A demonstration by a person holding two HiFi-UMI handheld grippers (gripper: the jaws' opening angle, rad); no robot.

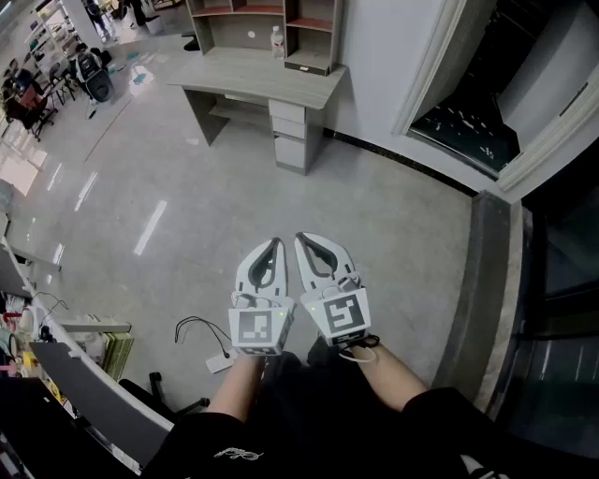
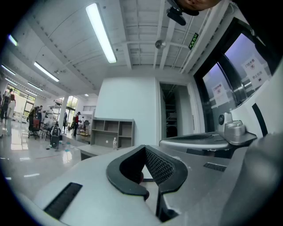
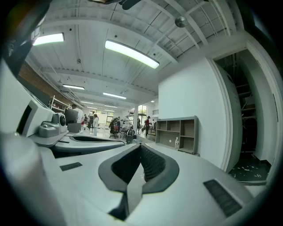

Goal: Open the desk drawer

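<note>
Although print is present in several places, none of it can be read: black square markers are carried on the cube of the left gripper point(image 1: 273, 245) and of the right gripper point(image 1: 305, 240), a green sign point(image 2: 193, 41) is hung at the ceiling, and white notices point(image 2: 252, 69) are stuck on the window glass, all too small or too blurred. The desk point(image 1: 245, 77) is listed as pale grey, set against the white wall, with an open-shelved hutch point(image 1: 264, 21) on its top and a clear bottle point(image 1: 276, 39) stood before that hutch. The desk drawer point(image 1: 286, 128) is found under the desk's right end, in a stack of three flat grey fronts, all flush and shut. Both grippers are held side by side, well apart from the desk, across bare shiny floor. The left gripper's point(image 2: 144, 149) jaws are pressed together on nothing; the right gripper's point(image 3: 140, 148) jaws likewise.
</note>
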